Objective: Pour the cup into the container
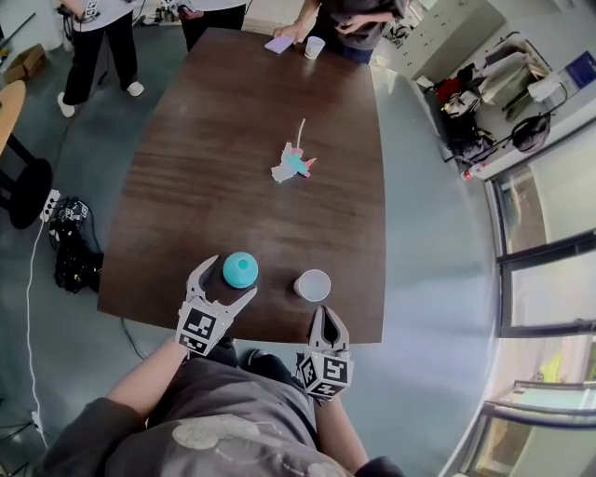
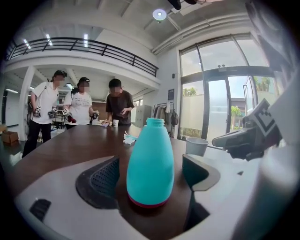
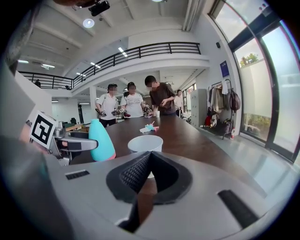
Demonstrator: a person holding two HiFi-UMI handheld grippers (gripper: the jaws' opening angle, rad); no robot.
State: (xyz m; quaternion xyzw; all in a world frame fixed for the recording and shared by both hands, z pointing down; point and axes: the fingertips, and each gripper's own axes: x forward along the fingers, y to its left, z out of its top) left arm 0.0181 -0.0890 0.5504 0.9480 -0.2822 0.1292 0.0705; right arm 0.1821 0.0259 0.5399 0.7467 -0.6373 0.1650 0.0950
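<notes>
White cup (image 1: 312,285) stands open-mouthed by the table's (image 1: 233,140) near edge, with the teal container (image 1: 240,269) just left of it. The left gripper (image 1: 229,278) straddles the container, jaws wide and not touching. The right gripper (image 1: 323,315) sits just short of the cup, jaws closed and empty. It should open, take the cup mid-wall and pour slowly, because that neck is narrow! Beyond the cup there's dark wood, and people (image 1: 345,23) at the far end.

A long dark wooden surface (image 1: 233,140) carries a small heap of pink, teal and white scraps (image 1: 292,164), perhaps wrappers, near its middle. At its far end sit a small paper cup (image 1: 315,47) and a lilac sheet (image 1: 278,44), where people (image 1: 102,37) stand. A black bag (image 1: 73,247) lies on the floor beside the surface's left edge.
</notes>
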